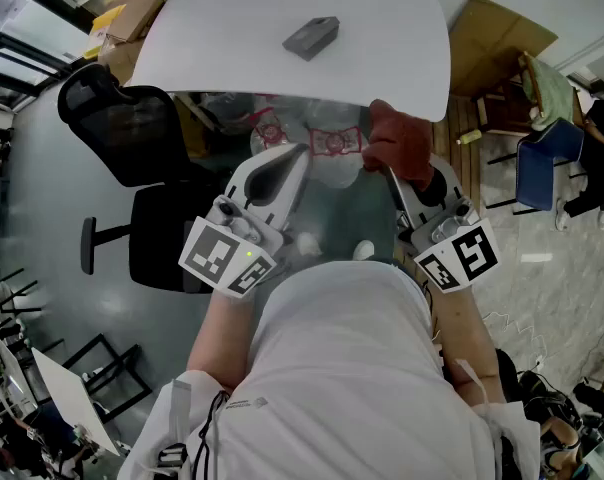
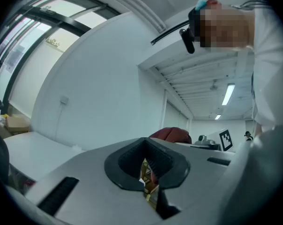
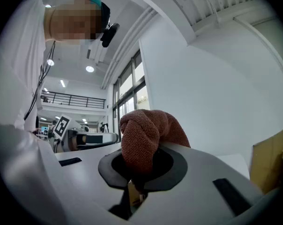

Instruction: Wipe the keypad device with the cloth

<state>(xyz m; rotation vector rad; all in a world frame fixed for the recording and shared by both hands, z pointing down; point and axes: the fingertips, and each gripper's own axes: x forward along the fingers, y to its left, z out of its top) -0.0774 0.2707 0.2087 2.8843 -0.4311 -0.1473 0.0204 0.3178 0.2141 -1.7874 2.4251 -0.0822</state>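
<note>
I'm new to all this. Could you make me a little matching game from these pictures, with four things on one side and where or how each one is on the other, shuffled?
Things:
1. keypad device
2. cloth
3. left gripper
4. black office chair

Places or states:
A. on the floor beside the white table
B. clamped in the right gripper
C. jaws shut, nothing between them
D. lying on the white table

Pairs: 1-D, 2-B, 3-C, 4-A.

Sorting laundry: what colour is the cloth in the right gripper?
Rust brown cloth, clearest in right gripper view.
</note>
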